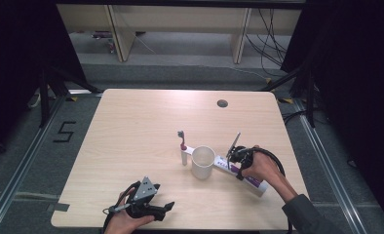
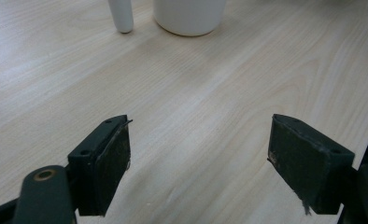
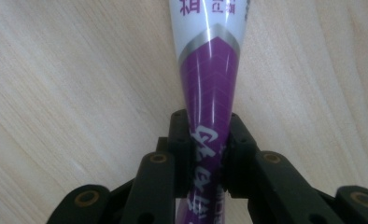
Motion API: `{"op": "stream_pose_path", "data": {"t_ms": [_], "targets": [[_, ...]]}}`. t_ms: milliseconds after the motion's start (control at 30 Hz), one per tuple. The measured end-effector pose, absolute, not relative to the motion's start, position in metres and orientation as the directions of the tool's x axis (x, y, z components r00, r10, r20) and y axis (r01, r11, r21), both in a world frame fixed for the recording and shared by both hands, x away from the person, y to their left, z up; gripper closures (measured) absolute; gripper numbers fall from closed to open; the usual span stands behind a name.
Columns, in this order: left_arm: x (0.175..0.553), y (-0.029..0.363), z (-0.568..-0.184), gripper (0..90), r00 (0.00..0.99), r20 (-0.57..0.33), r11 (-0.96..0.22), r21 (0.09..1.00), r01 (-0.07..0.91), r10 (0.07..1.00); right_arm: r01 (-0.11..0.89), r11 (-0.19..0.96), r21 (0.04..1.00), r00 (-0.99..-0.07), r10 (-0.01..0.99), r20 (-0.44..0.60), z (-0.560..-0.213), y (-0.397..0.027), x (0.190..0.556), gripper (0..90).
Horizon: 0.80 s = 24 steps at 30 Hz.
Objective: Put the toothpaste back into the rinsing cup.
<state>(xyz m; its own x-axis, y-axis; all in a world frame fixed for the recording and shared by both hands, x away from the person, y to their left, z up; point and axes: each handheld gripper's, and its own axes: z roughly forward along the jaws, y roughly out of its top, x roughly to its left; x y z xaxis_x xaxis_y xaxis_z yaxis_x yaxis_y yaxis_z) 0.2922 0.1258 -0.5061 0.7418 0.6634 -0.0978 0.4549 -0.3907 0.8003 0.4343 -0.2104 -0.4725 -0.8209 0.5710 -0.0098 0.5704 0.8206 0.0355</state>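
Toothpaste tube (image 3: 210, 88) pinched between right claw (image 3: 209, 149) jaws.

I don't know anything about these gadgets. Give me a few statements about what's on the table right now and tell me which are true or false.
1. The right tool is clamped on a purple and white tube. True.
2. The left tool holds the white cup. False: its jaws are open with nothing between them, and the cup stands farther off.
3. The toothbrush stands beside the cup, to its left in the high view. True.
4. The cup lies tipped on its side. False: it stands upright on the table.
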Motion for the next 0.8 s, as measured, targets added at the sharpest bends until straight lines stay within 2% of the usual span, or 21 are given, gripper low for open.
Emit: {"op": "stream_pose_path", "data": {"t_ms": [167,300,367,433,467,633,700,800], "targets": [[0.292,0.125,-0.507,20.7,0.736,-0.107,-0.375,0.807,0.457,0.668,0.554,0.830,0.061,-0.832,0.554,0.016,-0.472,-0.215,0.435,76.7],[0.293,0.125,-0.507,20.7,0.743,-0.107,-0.381,0.805,0.455,0.661,0.578,0.813,0.079,-0.815,0.579,0.000,-0.466,-0.218,0.433,76.8],[0.293,0.126,-0.507,20.7,0.743,-0.098,-0.390,0.801,0.454,0.662,0.559,0.821,0.119,-0.828,0.561,0.017,-0.461,-0.225,0.435,76.8],[0.292,0.126,-0.507,20.7,0.746,-0.099,-0.394,0.799,0.454,0.659,0.580,0.799,0.161,-0.809,0.588,-0.003,-0.456,-0.230,0.435,76.8],[0.293,0.126,-0.507,20.7,0.743,-0.101,-0.389,0.801,0.455,0.661,0.545,0.818,0.184,-0.829,0.558,-0.026,-0.453,-0.235,0.439,76.8],[0.293,0.128,-0.507,20.7,0.752,-0.077,-0.421,0.789,0.448,0.655,0.593,0.734,0.330,-0.767,0.640,-0.043,-0.436,-0.246,0.440,76.8],[0.293,0.125,-0.507,20.7,0.736,-0.104,-0.385,0.798,0.462,0.669,0.596,0.710,0.376,-0.755,0.654,-0.038,-0.431,-0.251,0.442,76.8],[0.293,0.127,-0.507,20.7,0.746,-0.091,-0.406,0.792,0.455,0.659,0.615,0.666,0.422,-0.724,0.689,-0.032,-0.425,-0.254,0.443,76.8]]}}
